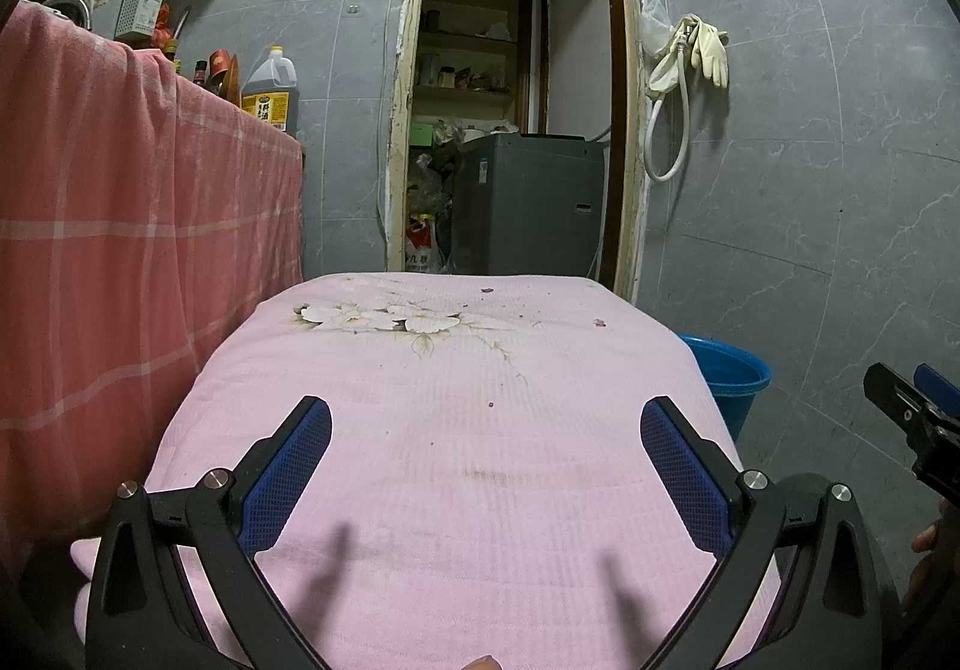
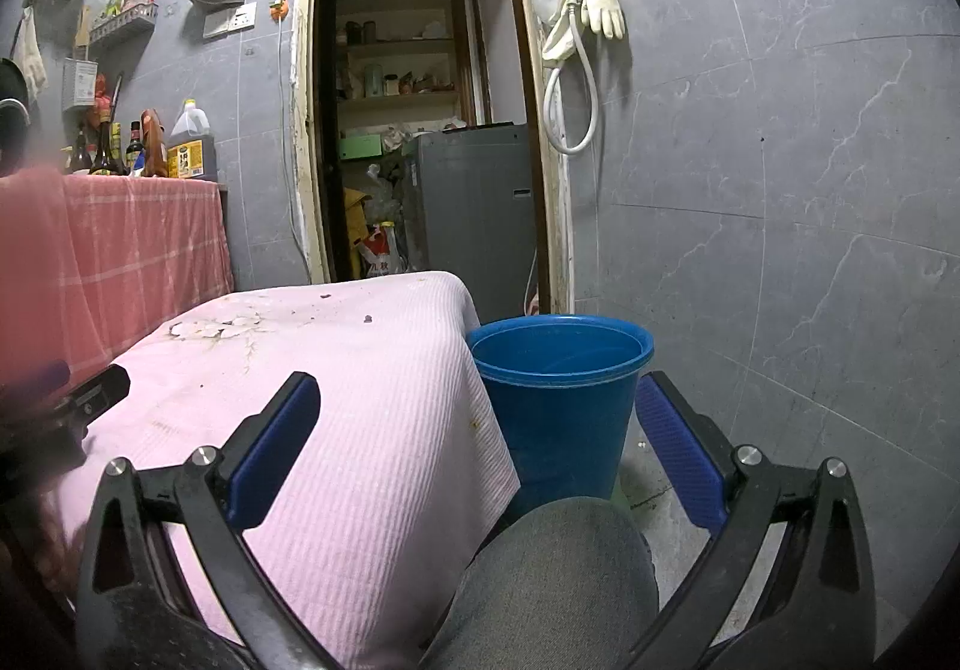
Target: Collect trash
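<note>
A low table under a pink flowered cloth carries a few small dark purple scraps: one at mid-table, one near the far right edge and one at the far edge. My left gripper is open and empty above the near half of the cloth. A blue bucket stands on the floor at the table's right side; it also shows in the left wrist view. My right gripper is open and empty, straddling the table's right edge and the bucket. Scraps show in the right wrist view.
A counter draped in red checked cloth stands left, with bottles and an oil jug on top. An open doorway with a grey appliance lies behind the table. A grey-clad knee sits below the right gripper. Tiled wall with hanging gloves is on the right.
</note>
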A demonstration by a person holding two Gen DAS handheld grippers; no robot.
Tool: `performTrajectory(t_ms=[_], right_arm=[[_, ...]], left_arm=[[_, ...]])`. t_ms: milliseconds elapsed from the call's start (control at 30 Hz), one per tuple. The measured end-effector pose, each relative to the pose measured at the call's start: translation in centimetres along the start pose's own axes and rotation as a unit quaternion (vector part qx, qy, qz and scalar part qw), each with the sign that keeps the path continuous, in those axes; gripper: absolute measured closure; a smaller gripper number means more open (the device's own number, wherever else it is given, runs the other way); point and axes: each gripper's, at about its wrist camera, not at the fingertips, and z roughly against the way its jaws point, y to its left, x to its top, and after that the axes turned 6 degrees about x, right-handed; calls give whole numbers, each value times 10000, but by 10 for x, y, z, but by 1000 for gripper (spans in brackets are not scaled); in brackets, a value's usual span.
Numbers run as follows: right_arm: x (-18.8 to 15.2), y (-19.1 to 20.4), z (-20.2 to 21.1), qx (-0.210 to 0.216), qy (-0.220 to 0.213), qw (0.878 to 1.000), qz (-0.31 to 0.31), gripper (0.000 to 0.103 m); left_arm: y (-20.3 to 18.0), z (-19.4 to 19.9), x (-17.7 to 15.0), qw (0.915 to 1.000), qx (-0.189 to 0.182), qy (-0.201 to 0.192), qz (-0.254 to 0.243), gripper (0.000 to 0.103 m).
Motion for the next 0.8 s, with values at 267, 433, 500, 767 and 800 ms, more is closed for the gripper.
performTrajectory(t_ms=[267,433,500,767,800], right_arm=[[0,0,0,-1,-1,10000,-1,0],[1,0,0,0,0,10000,-2,0],[1,0,0,1,1,10000,-2,0],[1,0,0,2,3,10000,-2,0],[1,0,0,2,3,10000,-1,0]], left_arm=[[0,0,0,10000,5,-2,0,2],[0,0,0,10000,3,-6,3,2],[0,0,0,10000,0,-2,3,2],[1,0,0,10000,-3,-3,3,2],[1,0,0,10000,-2,-4,2,2]])
